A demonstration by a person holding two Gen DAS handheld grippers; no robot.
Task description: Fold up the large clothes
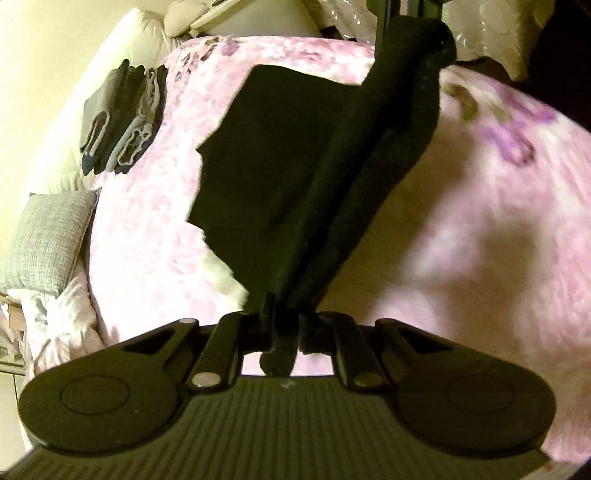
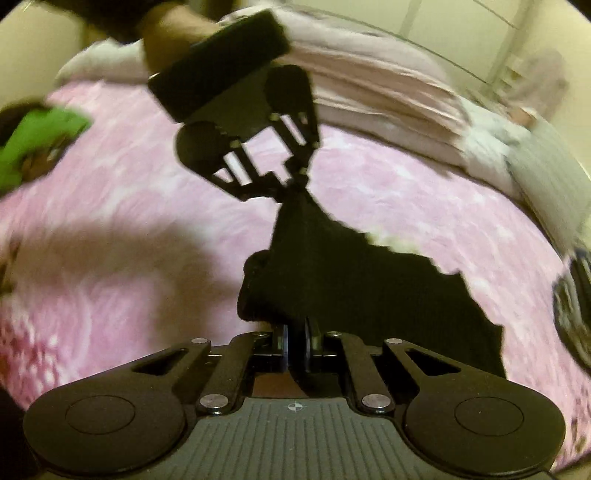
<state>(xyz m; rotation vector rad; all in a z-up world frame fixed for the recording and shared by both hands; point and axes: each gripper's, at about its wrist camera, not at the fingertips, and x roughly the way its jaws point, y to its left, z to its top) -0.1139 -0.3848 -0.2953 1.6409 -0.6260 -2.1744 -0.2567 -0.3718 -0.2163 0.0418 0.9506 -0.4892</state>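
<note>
A large black garment (image 1: 258, 166) is stretched taut in the air between both grippers, over a pink floral bedspread (image 1: 147, 240). My left gripper (image 1: 282, 325) is shut on one end of it. From there a bunched edge runs up to the top of the left wrist view, while the rest hangs down to the left onto the bed. In the right wrist view my right gripper (image 2: 297, 338) is shut on the black garment (image 2: 369, 295). Opposite it, the left gripper (image 2: 295, 182), held by a hand (image 2: 173, 33), pinches the far end.
A stack of folded dark and grey clothes (image 1: 122, 118) lies near the bed's left edge, with a grey pillow (image 1: 48, 240) beside it. A green item (image 2: 33, 147) sits at the left of the right wrist view, and folded pale pink bedding (image 2: 388, 96) lies beyond.
</note>
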